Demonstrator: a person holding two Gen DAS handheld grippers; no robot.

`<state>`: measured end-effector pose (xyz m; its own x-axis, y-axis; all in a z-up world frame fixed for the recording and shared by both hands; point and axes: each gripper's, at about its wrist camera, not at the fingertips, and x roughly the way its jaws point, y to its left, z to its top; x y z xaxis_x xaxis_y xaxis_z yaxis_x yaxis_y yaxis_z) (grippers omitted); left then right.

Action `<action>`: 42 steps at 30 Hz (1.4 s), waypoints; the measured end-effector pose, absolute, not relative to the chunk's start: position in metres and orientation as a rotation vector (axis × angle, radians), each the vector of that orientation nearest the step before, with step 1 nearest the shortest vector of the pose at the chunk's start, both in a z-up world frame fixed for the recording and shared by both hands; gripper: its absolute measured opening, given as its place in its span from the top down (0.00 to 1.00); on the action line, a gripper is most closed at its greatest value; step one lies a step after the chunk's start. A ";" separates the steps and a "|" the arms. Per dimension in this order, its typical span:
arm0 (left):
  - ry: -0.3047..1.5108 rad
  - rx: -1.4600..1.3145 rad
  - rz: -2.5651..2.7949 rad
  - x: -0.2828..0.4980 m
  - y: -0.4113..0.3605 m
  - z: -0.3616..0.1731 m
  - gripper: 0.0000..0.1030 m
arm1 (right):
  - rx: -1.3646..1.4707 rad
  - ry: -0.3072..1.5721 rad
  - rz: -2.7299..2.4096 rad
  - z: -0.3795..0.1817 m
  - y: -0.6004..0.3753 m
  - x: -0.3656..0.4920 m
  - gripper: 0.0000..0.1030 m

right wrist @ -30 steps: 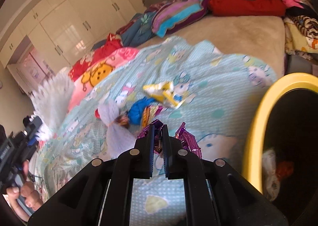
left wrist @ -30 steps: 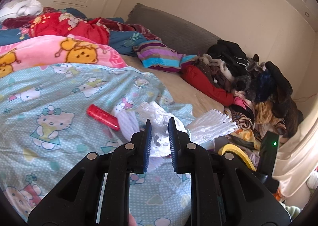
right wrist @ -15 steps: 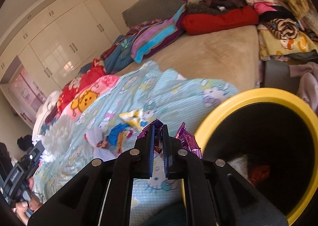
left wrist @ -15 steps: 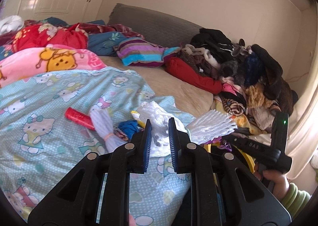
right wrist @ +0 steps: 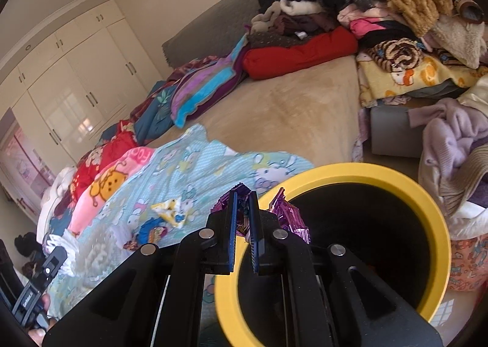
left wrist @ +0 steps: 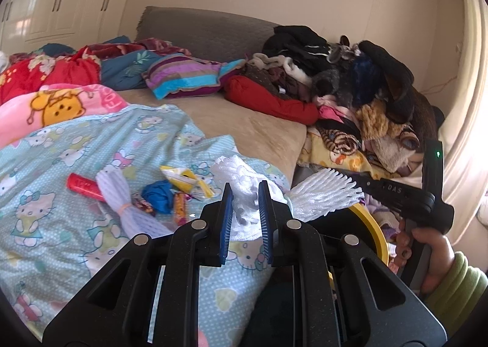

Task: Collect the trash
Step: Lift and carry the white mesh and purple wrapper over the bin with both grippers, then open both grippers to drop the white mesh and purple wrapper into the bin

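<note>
My left gripper (left wrist: 245, 194) is shut on a white foam net wrapper (left wrist: 241, 176) and holds it above the blue Hello Kitty blanket (left wrist: 61, 209). My right gripper (right wrist: 242, 203) is shut on a purple foil wrapper (right wrist: 289, 216) and holds it over the near rim of the yellow-rimmed black bin (right wrist: 350, 173), which also shows in the left wrist view (left wrist: 372, 225). On the blanket lie a red tube (left wrist: 84, 190), a white foam net (left wrist: 122, 203), a blue wrapper (left wrist: 158, 199), a yellow-white wrapper (left wrist: 183, 177) and small candy wrappers (left wrist: 180, 209).
A heap of clothes (left wrist: 350, 78) is piled at the bed's far right. A striped pillow (left wrist: 183, 78) and red and pink blankets (left wrist: 61, 100) lie at the back left. The bin stands off the bed's right edge beside a lilac garment (right wrist: 451, 133).
Both grippers have swung right toward the bin, each keeping its hold. The right gripper with the purple wrapper now hangs over the bin's rim. More litter on the blanket came into the left view.
</note>
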<state>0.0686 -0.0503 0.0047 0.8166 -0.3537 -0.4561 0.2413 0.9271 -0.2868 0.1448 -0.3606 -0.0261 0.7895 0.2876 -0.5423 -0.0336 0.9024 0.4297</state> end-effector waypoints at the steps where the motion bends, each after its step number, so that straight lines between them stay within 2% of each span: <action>1: 0.528 -0.216 -0.325 0.068 -0.053 0.004 0.89 | 0.422 0.640 0.173 -0.025 -0.364 0.144 0.92; 22: 0.566 -0.108 -0.420 0.067 -0.106 -0.006 0.89 | 0.437 0.622 0.059 -0.026 -0.408 0.137 0.93; 42: 0.681 0.067 -0.523 0.088 -0.184 -0.050 0.89 | 0.463 0.694 0.014 -0.053 -0.428 0.144 0.92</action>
